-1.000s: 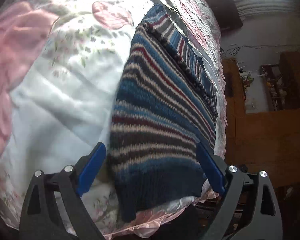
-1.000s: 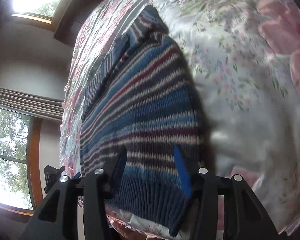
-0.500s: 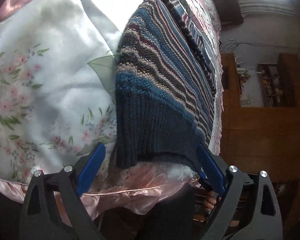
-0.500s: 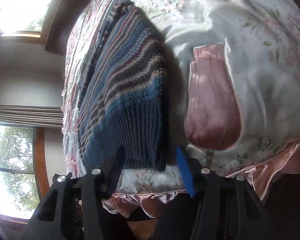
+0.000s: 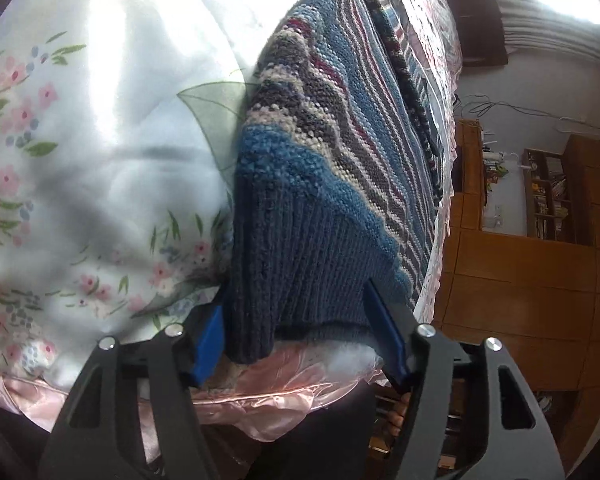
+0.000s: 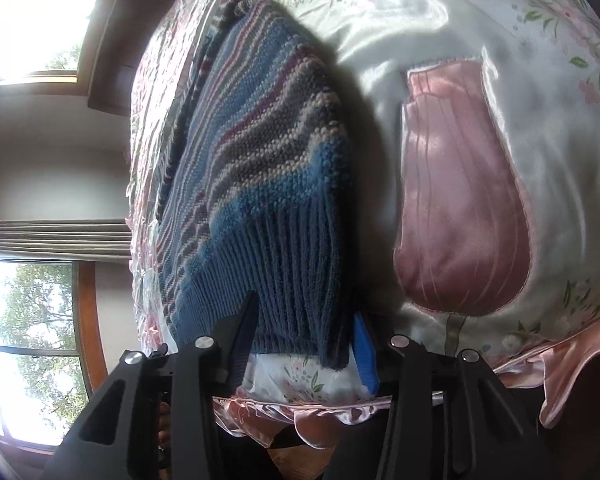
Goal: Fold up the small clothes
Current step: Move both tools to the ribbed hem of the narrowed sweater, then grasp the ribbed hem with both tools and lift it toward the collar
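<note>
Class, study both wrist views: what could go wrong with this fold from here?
1. The striped knit sweater lies close to the bed's edge, where the pink ruffle hangs; a tug may slide it off the satin bedspread.
2. The left gripper and right gripper straddle a thick ribbed hem, so either could catch only one layer.

Home bedroom: floral satin bedspread (image 5: 100, 128), wooden bookshelf (image 5: 548, 196) at 3 o'clock, curtained window (image 6: 32, 300) at 9 o'clock.

A small knitted sweater (image 5: 324, 184) in blue, grey, cream and maroon stripes is lying folded, its dark navy ribbed hem (image 6: 296, 280) sitting nearest, between the fingers of each gripper, its striped body stretching away ahead of them.
</note>
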{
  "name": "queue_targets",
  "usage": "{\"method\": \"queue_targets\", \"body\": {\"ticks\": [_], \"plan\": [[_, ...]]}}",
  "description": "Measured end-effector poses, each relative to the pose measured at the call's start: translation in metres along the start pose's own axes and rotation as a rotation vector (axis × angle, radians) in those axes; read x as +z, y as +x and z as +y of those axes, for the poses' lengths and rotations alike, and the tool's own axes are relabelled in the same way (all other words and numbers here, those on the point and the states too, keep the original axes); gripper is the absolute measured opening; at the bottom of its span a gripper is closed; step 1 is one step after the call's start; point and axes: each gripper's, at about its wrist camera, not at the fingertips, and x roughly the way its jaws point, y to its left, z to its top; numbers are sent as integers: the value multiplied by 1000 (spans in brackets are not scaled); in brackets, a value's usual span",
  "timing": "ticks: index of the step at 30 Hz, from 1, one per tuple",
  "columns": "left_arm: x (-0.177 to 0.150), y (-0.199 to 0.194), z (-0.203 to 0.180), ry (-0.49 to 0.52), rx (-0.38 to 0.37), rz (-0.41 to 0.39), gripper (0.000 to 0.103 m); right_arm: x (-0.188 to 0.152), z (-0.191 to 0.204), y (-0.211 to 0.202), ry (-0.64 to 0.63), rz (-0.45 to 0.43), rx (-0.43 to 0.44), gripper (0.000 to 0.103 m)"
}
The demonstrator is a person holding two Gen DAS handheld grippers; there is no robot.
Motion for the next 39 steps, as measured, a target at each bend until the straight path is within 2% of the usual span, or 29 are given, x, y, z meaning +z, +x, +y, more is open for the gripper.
{"method": "queue_targets", "body": {"ticks": [1, 4, 5, 6, 9, 11, 26, 39], "plan": [[-1, 1, -3, 13, 11, 2, 54, -1, 2, 0, -3, -2, 2, 43], [1, 2, -5, 28, 27, -3, 31, -1, 1, 0, -12, -6, -6, 32], [1, 3, -5, 32, 37, 0, 17, -1, 1, 0, -13, -8, -8, 26], [1, 3, -5, 36, 38, 1, 10, -1, 0, -1, -15, -10, -9, 20], [0, -1, -1, 27, 31, -11, 8, 0, -2, -4, -15, -13, 9, 11], [-1, -5, 0, 23, 22, -27, 8, -1, -1, -8, -15, -19, 25, 10], [-3, -59, -37, 67, -174, -138, 7, 13, 42, -48, -64, -84, 157, 9], [16, -88, -95, 162, -234, -164, 7, 50, 98, -79, -157, -127, 193, 9]]}}
